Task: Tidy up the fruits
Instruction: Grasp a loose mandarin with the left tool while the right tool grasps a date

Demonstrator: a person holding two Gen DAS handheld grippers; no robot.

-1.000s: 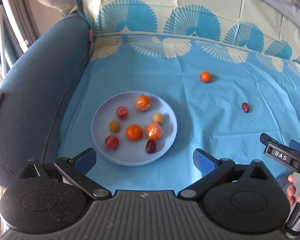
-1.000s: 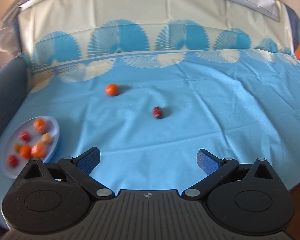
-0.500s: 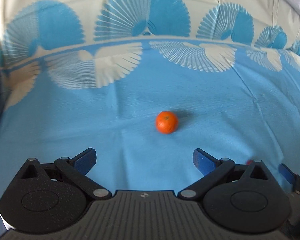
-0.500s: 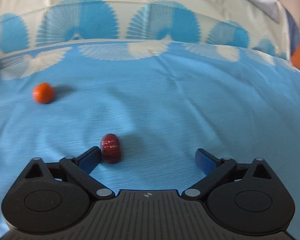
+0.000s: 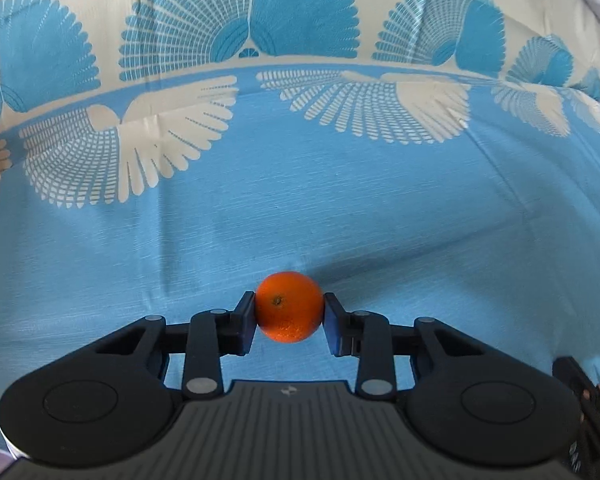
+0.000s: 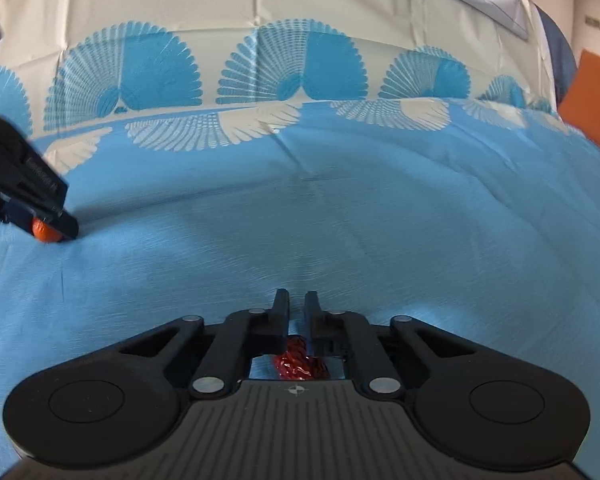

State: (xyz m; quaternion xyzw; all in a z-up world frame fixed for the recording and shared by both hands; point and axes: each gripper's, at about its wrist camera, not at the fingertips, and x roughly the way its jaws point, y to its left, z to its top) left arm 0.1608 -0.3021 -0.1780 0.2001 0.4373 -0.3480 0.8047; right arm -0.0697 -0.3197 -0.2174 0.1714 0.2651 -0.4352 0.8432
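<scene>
Both jaw sets have just closed since the earlier frames over the blue cloth (image 5: 340,208): the left gripper (image 5: 289,322) clamps the orange (image 5: 289,307) between its pads, while the right gripper (image 6: 296,312) stands nearly shut with the red date (image 6: 298,364) behind its fingertips.

small round fruit (image 5: 289,307) sitting on the cloth (image 5: 300,208) between the left tongs (image 5: 289,312) pads, wrinkled fruit (image 6: 300,364) lying on the cloth behind the right tongs (image 6: 297,304) tips, left tongs sitting far left in the right wrist view, well apart from the right tongs
</scene>
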